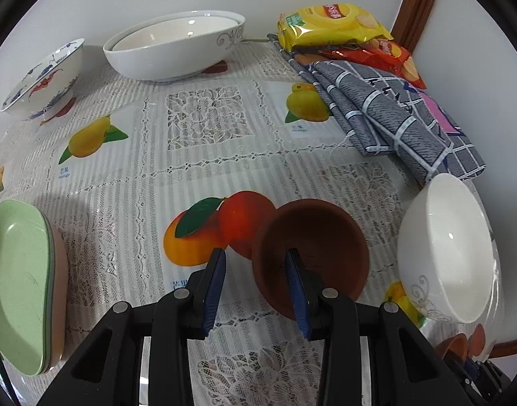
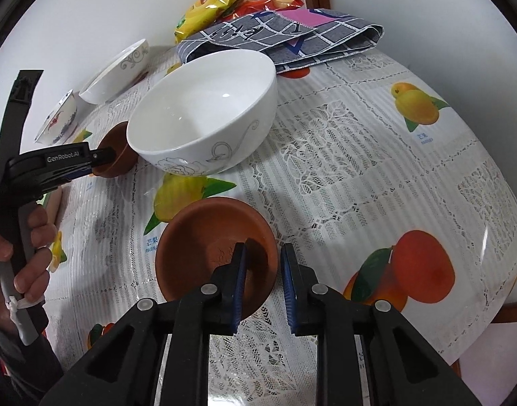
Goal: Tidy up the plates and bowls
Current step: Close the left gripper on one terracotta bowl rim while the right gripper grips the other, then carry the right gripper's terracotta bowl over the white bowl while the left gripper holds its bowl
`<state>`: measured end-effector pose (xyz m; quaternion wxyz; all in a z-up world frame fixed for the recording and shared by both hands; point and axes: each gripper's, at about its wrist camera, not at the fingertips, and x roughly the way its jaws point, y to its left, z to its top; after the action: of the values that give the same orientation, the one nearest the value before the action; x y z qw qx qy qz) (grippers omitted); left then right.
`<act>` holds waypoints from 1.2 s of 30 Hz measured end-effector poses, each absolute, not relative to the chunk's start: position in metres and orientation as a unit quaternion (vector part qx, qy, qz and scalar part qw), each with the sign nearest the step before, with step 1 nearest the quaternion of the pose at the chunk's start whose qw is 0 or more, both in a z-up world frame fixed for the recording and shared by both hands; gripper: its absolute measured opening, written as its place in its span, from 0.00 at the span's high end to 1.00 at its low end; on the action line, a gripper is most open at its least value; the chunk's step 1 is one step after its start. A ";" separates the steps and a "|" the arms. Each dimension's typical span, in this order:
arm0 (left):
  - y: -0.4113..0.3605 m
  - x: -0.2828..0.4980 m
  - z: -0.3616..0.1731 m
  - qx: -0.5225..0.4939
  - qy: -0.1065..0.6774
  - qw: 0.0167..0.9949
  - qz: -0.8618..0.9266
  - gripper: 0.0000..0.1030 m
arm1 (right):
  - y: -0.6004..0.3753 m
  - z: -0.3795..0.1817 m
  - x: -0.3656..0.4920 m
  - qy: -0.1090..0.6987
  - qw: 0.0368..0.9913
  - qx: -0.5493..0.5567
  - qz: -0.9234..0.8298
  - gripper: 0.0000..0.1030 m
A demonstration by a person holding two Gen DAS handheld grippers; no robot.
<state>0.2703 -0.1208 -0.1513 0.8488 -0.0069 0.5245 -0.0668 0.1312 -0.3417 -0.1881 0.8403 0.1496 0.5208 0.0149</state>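
**Inspector:** Left wrist view first. State of the left claw (image 1: 255, 267)?

**Assistant:** Its fingers straddle the near rim of a small brown bowl (image 1: 311, 257) — one inside, one outside. Whether the pads press on the rim, I cannot tell. The bowl sits tilted on the tabletop (image 1: 204, 155).

**Inspector:** Other crockery?

**Assistant:** A white bowl (image 1: 448, 253) just right of the brown one. Stacked green plates (image 1: 20, 280) at the left edge. At the far wall, a wide white bowl (image 1: 174, 50) with another nested in it, and a painted bowl (image 1: 45, 81) to its left. A checked cloth (image 1: 394, 111) and snack packets (image 1: 336, 23) lie far right.

**Inspector:** Right wrist view.

**Assistant:** The right claw (image 2: 262, 287) is set over the right rim of a second brown dish (image 2: 204, 250) — left finger inside, right finger outside. A gap shows at the rim; the grip is not confirmed. The white bowl (image 2: 204, 115) stands behind it, apart. At left, a hand (image 2: 28, 253) holds the other tool, its tip at the first brown bowl (image 2: 118, 149).
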 end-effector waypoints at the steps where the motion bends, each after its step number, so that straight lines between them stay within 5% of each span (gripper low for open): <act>1: -0.120 0.271 -0.153 -0.008 0.526 0.848 -0.066 0.67 | -0.341 -0.188 0.132 0.521 0.840 0.149 0.015 0.79; 11: -0.118 0.277 -0.156 -0.019 0.525 0.847 -0.082 0.66 | -0.341 -0.189 0.132 0.519 0.841 0.150 0.015 0.79; 16: -0.118 0.278 -0.156 -0.041 0.525 0.844 -0.102 0.85 | -0.344 -0.190 0.132 0.516 0.839 0.170 0.022 0.86; 20: -0.121 0.277 -0.154 -0.036 0.522 0.846 -0.103 0.90 | -0.345 -0.189 0.130 0.512 0.840 0.178 0.022 0.90; 36: -0.108 0.249 -0.132 -0.028 0.505 0.857 -0.100 0.92 | -0.338 -0.169 0.121 0.474 0.862 0.177 0.027 0.92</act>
<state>0.2488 -0.1077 -0.1320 0.8569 -0.0278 0.5049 -0.1004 0.1210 -0.3382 -0.1694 0.8619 0.1770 0.4744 0.0274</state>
